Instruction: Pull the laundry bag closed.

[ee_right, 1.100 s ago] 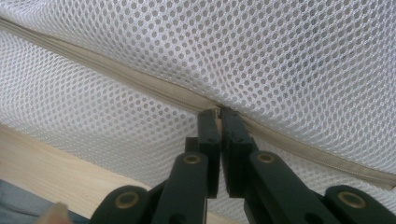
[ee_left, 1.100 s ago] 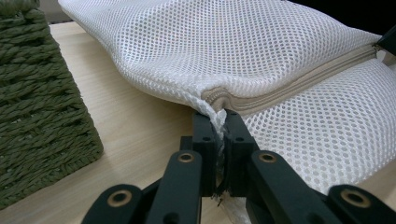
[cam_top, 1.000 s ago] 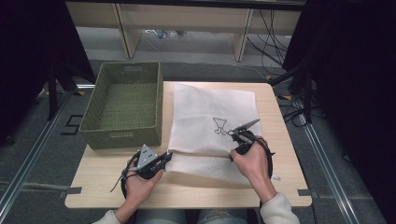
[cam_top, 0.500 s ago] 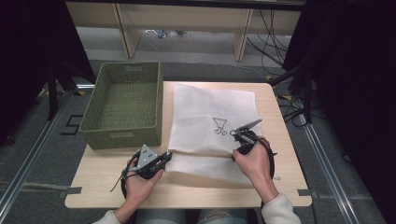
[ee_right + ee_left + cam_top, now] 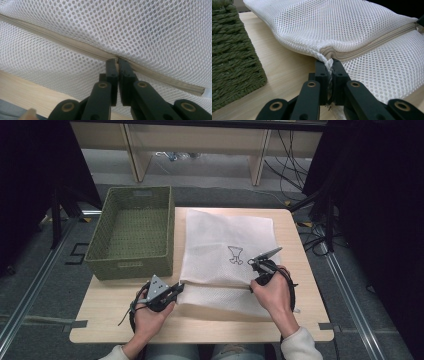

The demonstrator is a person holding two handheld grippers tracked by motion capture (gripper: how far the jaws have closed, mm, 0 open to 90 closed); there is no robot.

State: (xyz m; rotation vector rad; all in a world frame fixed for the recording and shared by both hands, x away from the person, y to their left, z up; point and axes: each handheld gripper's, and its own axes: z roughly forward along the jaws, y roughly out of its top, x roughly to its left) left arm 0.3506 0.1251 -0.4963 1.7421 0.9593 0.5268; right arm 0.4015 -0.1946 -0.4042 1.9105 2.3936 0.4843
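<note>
A: What's sitting around the mesh bag (image 5: 227,255)?

B: A woven green basket (image 5: 131,235) is standing just left of the bag, its wall touching or nearly touching the bag's left edge. The wooden table (image 5: 305,320) is showing bare along the bag's right and near sides.

A: Textures?

B: The bag is lying flat in the table's middle, white netting full of small holes, with a beige zipper (image 5: 372,46) running along its near part. The basket is thick twisted cord, boxy, open on top.

A: Grippers?

B: The left gripper (image 5: 329,66) is pinching the bag's near-left corner by the zipper end, right beside the basket. The right gripper (image 5: 117,65) is pressing together on the zipper, toward the bag's right side.
</note>
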